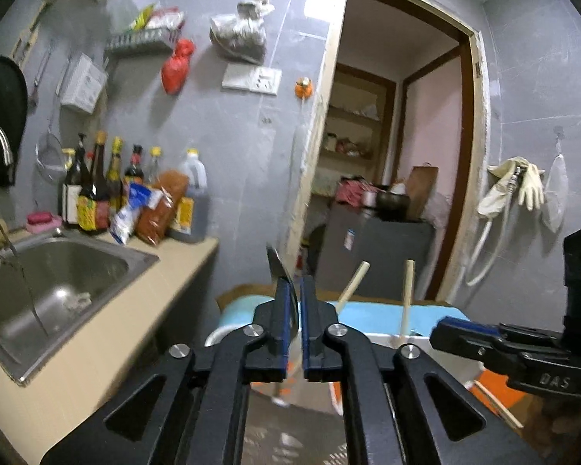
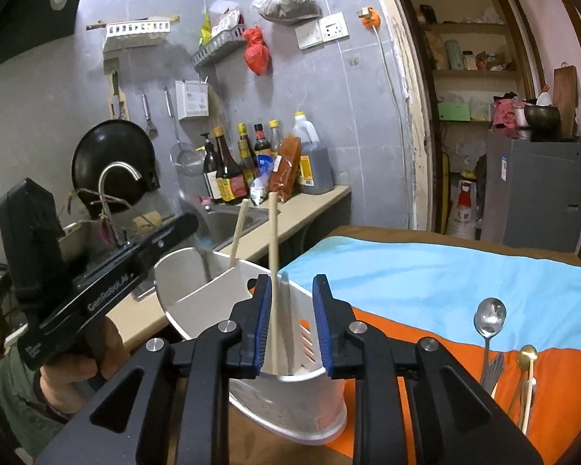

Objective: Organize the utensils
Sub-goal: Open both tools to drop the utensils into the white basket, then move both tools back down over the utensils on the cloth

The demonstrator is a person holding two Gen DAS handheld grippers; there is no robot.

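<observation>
Utensil sorting partly done: two chopsticks and a spoon in or over the holder, three pieces left on the cloth.

The white utensil holder [image 2: 251,310] stands on the blue-and-orange cloth [image 2: 445,271]. One chopstick [image 2: 238,232] leans in it. The right gripper [image 2: 292,321] hovers above the holder, jaws parted, the second chopstick [image 2: 274,271] standing loose between them. The left gripper [image 1: 295,329], beside the holder, is nearly closed on a metal spoon [image 1: 277,267]; actual pad pressure cannot be confirmed. A silver spoon [image 2: 489,319], a gold spoon [image 2: 526,356] and a fork [image 2: 491,368] lie beside the holder, unsorted.
</observation>
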